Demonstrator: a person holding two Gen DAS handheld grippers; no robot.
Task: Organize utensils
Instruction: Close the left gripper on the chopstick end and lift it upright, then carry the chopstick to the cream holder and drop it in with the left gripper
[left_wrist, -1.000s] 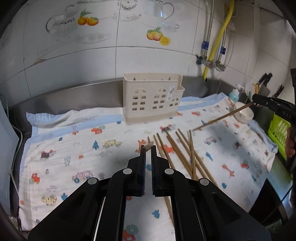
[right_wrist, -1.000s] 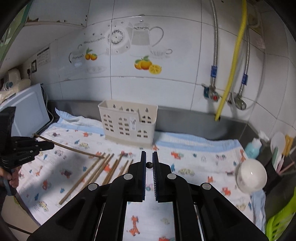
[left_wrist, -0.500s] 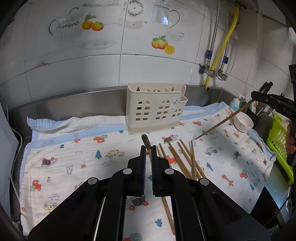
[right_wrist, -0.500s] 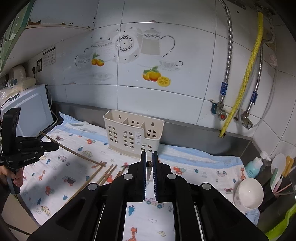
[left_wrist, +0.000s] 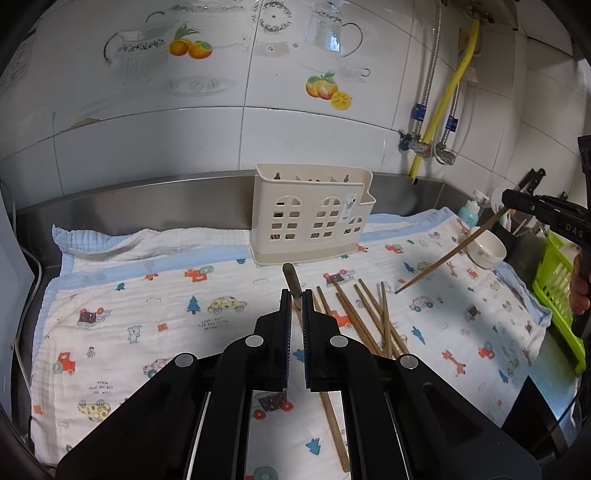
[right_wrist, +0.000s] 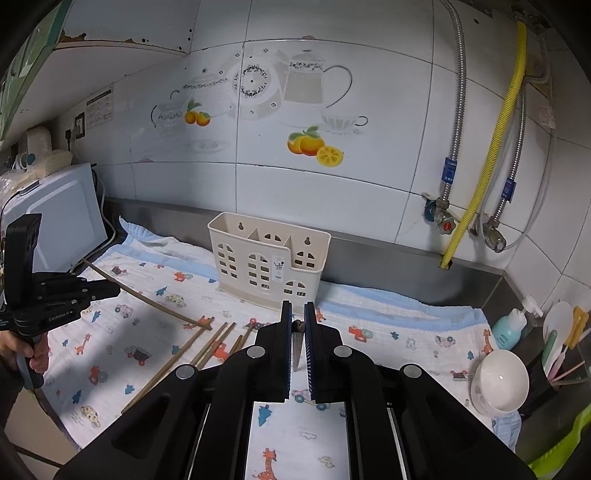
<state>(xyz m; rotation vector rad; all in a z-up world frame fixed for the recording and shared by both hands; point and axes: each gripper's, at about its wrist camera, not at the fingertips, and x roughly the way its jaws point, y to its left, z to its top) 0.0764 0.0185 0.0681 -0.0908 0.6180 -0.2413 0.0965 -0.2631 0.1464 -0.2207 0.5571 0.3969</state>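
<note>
Home kitchen, fruit-and-teapot wall tiles (right_wrist: 295, 122), steel counter backsplash (left_wrist: 147, 199), water pipes (right_wrist: 450, 147), microwave (right_wrist: 55, 218)

Left hand-held gripper (left_wrist: 296, 295) clamped, raised; right hand-held gripper (right_wrist: 298, 325) clamped, raised.

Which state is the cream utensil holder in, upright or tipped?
Upright. The utensil holder stands flat on the patterned cloth, its open compartments facing up; the left wrist view shows the same.
</note>
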